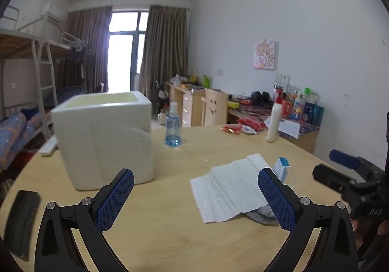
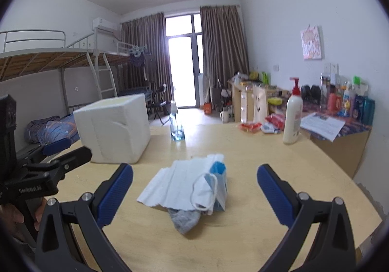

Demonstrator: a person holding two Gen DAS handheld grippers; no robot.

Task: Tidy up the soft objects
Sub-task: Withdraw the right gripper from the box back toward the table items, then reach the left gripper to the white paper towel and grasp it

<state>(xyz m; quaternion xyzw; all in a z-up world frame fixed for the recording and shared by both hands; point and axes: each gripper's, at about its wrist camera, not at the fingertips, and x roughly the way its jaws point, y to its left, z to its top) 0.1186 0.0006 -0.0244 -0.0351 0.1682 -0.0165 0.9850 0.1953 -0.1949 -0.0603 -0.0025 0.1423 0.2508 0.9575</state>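
A pile of soft things lies on the wooden table (image 2: 243, 223): a white paper towel (image 2: 177, 179) over a grey sock (image 2: 186, 219), with a blue face mask (image 2: 214, 187) on its right side. In the left wrist view the towel (image 1: 231, 189), sock (image 1: 261, 215) and mask (image 1: 283, 168) lie right of centre. A white foam box (image 1: 104, 136) stands open-topped at the left; it also shows in the right wrist view (image 2: 114, 128). My left gripper (image 1: 195, 199) is open and empty, left of the pile. My right gripper (image 2: 194, 195) is open and empty, facing the pile.
A blue spray bottle (image 1: 173, 127) stands behind the box. A white pump bottle (image 2: 293, 119) and red snack packets (image 2: 250, 126) sit at the far right. A black eraser-like block (image 1: 23, 218) and a white remote (image 1: 48, 145) lie at the left edge.
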